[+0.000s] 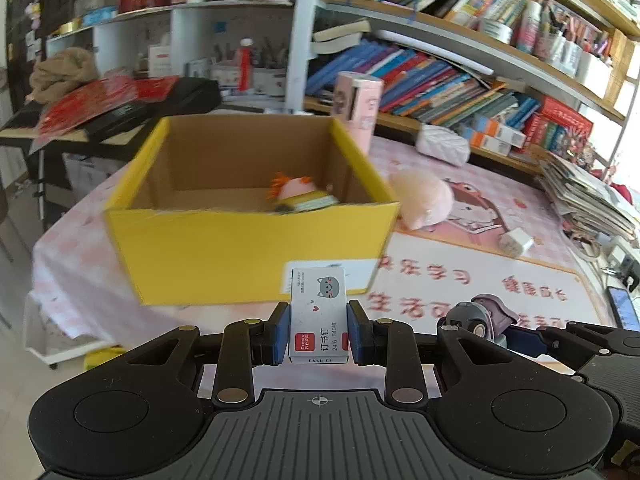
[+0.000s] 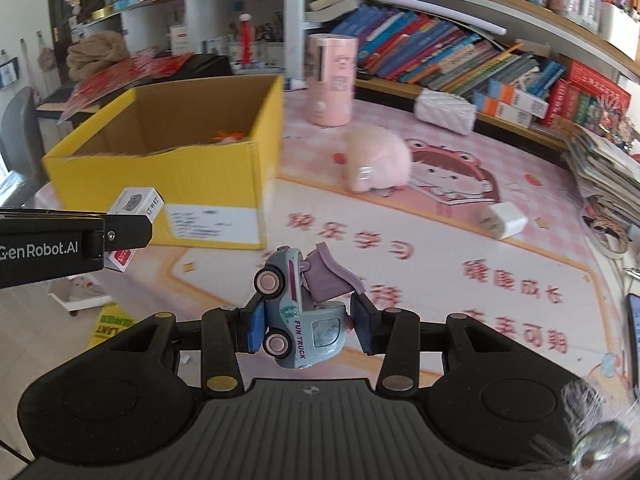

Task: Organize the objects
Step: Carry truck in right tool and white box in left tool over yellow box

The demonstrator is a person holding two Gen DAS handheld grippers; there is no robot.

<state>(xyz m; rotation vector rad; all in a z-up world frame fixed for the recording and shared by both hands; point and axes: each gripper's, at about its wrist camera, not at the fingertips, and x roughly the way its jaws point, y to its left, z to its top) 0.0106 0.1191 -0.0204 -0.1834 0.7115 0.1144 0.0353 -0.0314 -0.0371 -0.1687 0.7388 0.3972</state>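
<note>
My left gripper [image 1: 318, 330] is shut on a small white staple box [image 1: 318, 312] with a grey cat picture, held in front of the yellow cardboard box [image 1: 248, 248]. The box holds an orange-haired pink toy [image 1: 294, 188] on a small yellow-green item. My right gripper [image 2: 310, 322] is shut on a grey-blue toy truck [image 2: 298, 308] with pink wheels and a purple tipper, above the pink mat. The truck also shows in the left wrist view [image 1: 478, 318]. The staple box [image 2: 134, 204] and left gripper [image 2: 120, 228] appear at left in the right wrist view, near the yellow box [image 2: 168, 172].
On the pink desk mat [image 2: 440, 264] lie a pink plush [image 2: 378, 160], a white charger [image 2: 506, 220], a pink cylinder [image 2: 332, 80] and a white quilted pouch [image 2: 444, 110]. Bookshelves [image 2: 440, 52] stand behind; stacked papers [image 2: 604, 176] and a phone [image 1: 622, 308] lie right.
</note>
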